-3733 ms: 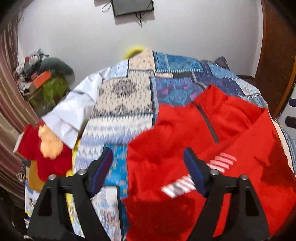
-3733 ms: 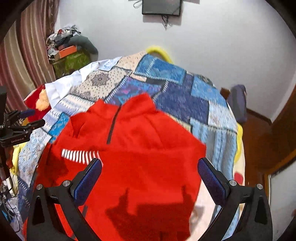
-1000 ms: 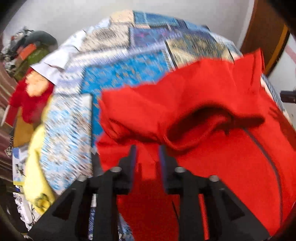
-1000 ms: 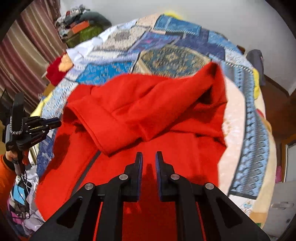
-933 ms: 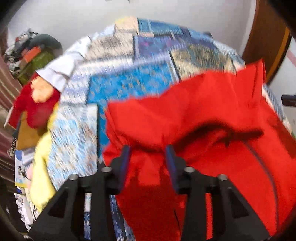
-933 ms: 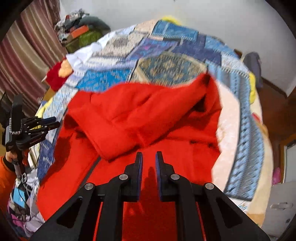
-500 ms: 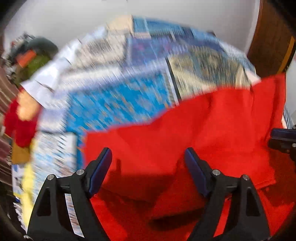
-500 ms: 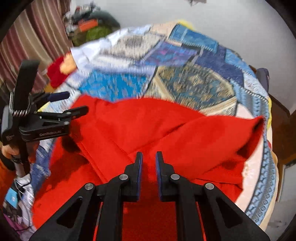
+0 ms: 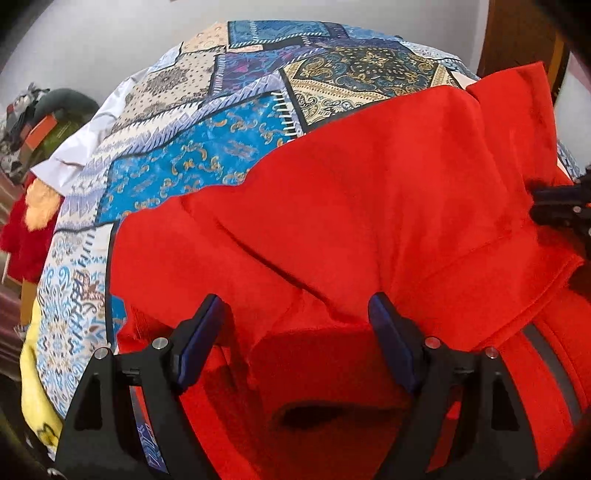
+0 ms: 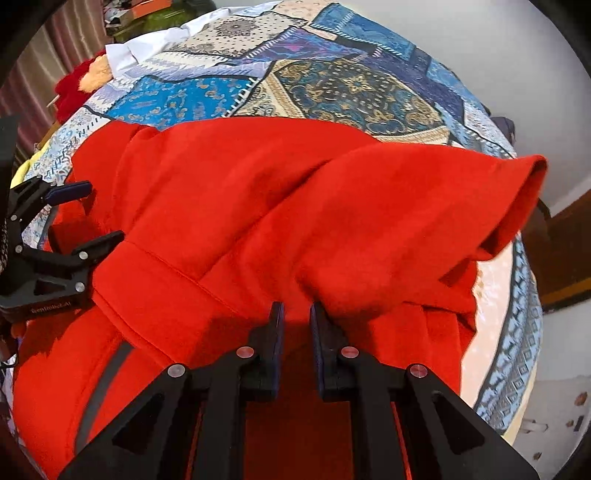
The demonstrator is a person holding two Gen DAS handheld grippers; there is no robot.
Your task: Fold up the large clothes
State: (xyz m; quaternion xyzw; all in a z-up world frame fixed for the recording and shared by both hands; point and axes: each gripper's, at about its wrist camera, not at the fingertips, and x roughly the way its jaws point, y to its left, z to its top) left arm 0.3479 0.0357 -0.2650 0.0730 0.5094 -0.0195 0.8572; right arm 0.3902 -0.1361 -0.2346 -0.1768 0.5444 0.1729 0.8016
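Note:
A large red jacket (image 9: pixel 369 206) with a grey zip strip lies on the patchwork quilt (image 9: pixel 207 147), one half folded over the other. My left gripper (image 9: pixel 295 314) stands open just above the folded edge, with no fabric pinched between its blue pads. In the right wrist view the left gripper (image 10: pixel 92 216) shows at the jacket's left side, also open. My right gripper (image 10: pixel 297 314) is shut on a fold of the red jacket (image 10: pixel 295 206) near its front edge. Its dark fingers (image 9: pixel 554 206) reach in at the right of the left wrist view.
The quilt (image 10: pixel 351 85) covers a bed that drops off on all sides. A white cloth (image 9: pixel 81 147), a red and orange fluffy item (image 9: pixel 26 229) and a yellow blanket (image 9: pixel 33 387) lie at the left edge. Clutter (image 9: pixel 37 122) is piled far left, and a wooden door (image 9: pixel 517 33) stands at the right.
My left gripper opened and let go of the red fabric. The lifted half of the jacket came down over the other half. My right gripper stayed shut on the fabric and sank lower.

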